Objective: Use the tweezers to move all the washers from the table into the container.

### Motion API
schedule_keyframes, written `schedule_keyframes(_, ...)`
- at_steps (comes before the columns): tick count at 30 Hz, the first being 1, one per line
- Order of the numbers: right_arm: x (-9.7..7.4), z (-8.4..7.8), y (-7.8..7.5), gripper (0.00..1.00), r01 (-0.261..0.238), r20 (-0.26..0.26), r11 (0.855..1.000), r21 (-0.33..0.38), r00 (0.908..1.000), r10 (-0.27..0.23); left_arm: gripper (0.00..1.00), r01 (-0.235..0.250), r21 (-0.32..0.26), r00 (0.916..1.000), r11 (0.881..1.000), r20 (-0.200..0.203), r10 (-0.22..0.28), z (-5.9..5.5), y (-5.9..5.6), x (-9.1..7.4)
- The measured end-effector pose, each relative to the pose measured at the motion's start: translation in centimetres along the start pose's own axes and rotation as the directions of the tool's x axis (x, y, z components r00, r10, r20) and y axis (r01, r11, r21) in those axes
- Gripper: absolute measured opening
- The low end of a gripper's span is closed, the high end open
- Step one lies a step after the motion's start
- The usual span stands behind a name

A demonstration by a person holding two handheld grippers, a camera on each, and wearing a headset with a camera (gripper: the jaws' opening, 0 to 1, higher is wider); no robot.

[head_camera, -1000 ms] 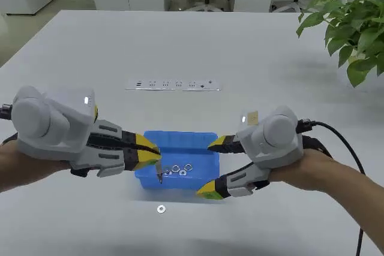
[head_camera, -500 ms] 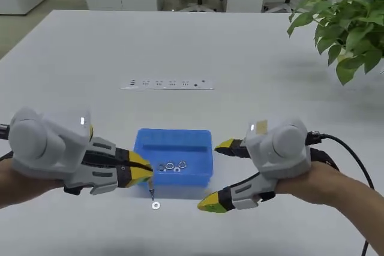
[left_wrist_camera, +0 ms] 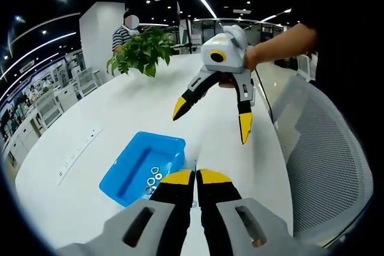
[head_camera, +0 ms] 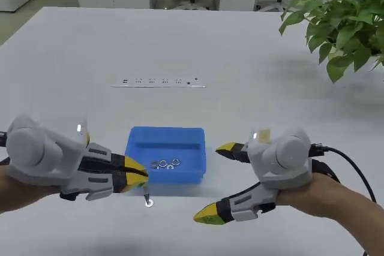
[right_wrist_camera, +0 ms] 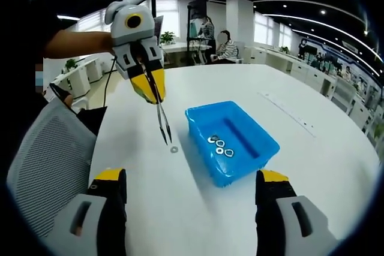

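Three washers (head_camera: 165,163) lie in the container (head_camera: 165,131) on the table (head_camera: 252,76). Just before the container lies a lone washer (head_camera: 148,202); behind it, a power strip (head_camera: 158,82). The left hand-held gripper (head_camera: 141,175) is at its front-left, the right hand-held gripper (head_camera: 215,181) at its front-right.

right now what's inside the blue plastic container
A cluster of small silver metal washers lies on the blue plastic container's floor. In the left gripper view the left gripper covers its near corner.

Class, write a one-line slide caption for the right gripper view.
Left gripper holds tweezers by a lone washer beside the blue container.
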State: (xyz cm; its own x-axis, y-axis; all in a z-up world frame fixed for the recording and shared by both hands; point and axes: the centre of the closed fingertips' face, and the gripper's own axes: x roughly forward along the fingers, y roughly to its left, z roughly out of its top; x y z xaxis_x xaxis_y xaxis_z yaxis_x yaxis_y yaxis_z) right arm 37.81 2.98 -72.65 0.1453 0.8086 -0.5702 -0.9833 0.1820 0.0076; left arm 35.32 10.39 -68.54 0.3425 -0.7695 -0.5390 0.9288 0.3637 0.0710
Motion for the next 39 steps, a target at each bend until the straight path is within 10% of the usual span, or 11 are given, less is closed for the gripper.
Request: schedule_keyframes(39, -0.1, -1.3, 0.2, 0.91, 0.006, -0.015, 0.999, 0.043, 0.9999, -0.006, 0.06, 0.025, 0.012, 0.9995, 1.0, -0.022, -0.025, -1.2, 0.1, 1.5)
